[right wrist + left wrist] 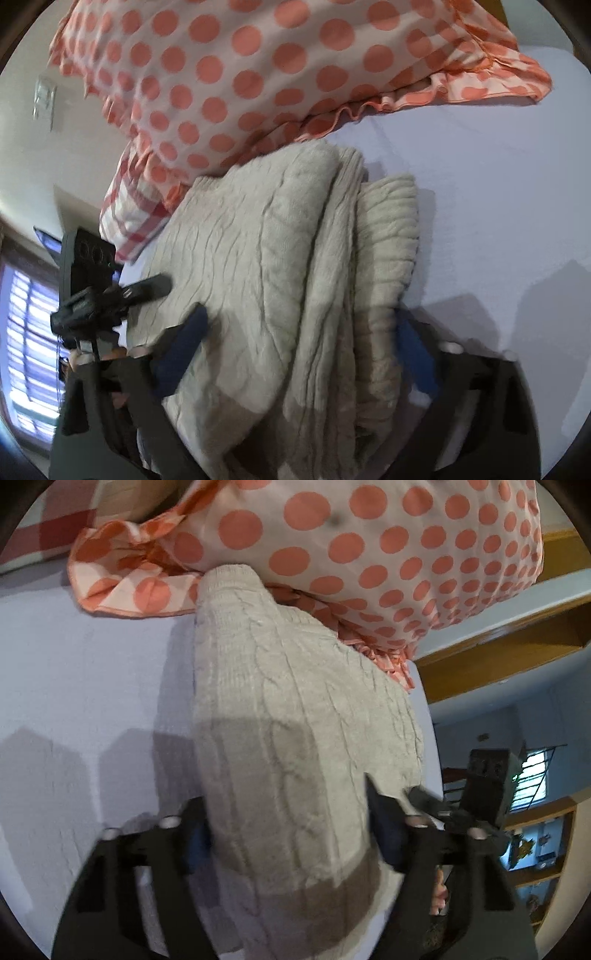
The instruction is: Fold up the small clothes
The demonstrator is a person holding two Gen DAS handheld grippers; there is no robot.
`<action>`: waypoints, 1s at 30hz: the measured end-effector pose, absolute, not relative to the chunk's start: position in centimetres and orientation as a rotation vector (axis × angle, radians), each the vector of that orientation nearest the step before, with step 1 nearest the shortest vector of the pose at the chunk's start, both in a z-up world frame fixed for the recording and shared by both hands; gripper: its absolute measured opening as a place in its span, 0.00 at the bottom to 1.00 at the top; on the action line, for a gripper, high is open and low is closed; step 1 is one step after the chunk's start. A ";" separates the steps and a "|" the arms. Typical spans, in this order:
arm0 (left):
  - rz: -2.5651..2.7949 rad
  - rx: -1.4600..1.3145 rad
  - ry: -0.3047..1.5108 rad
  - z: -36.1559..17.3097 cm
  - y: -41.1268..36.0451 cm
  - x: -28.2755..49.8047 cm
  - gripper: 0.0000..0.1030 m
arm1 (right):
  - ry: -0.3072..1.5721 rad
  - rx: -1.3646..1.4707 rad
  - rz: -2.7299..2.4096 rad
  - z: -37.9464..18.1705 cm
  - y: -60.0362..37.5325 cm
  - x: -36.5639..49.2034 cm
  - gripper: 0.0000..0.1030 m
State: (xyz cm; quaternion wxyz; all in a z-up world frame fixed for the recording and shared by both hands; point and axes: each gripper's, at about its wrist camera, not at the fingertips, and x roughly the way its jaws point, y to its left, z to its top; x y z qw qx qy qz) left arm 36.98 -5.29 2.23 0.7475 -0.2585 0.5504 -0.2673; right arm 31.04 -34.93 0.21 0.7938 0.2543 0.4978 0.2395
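Note:
A beige cable-knit sweater (295,716) lies folded on a pale lilac bed sheet (92,686). My left gripper (288,830) is open wide, one finger on each side of the sweater's near end. In the right wrist view the same sweater (258,258) shows in stacked folded layers. My right gripper (303,332) is open too, its blue-padded fingers (188,339) straddling the folded bundle. The other gripper (110,295) shows at the left of that view, resting at the sweater's edge.
A white pillow with orange polka dots (388,546) lies just behind the sweater, touching it. It also shows in the right wrist view (258,74), with a red checked cloth (129,218) under it. The bed edge, wooden shelves (498,657) and a window (26,332) lie beyond.

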 end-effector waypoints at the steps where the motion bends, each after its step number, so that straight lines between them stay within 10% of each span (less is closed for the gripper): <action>1: -0.590 -0.573 1.199 2.4 -5.1 36.9 0.49 | 1.076 0.566 0.519 -0.1 -35.1 30.8 0.48; 15: -0.440 -0.413 1.117 7.4 2.4 30.1 0.43 | 1.015 0.621 0.769 1.1 -27.5 28.6 0.42; 22: -0.397 -0.434 1.139 5.2 4.8 29.1 0.54 | 0.966 0.379 0.506 2.4 -26.2 26.9 0.78; 30: -0.512 -0.393 0.923 10.9 3.9 23.2 0.56 | 0.746 0.242 0.651 8.5 -24.0 20.5 0.78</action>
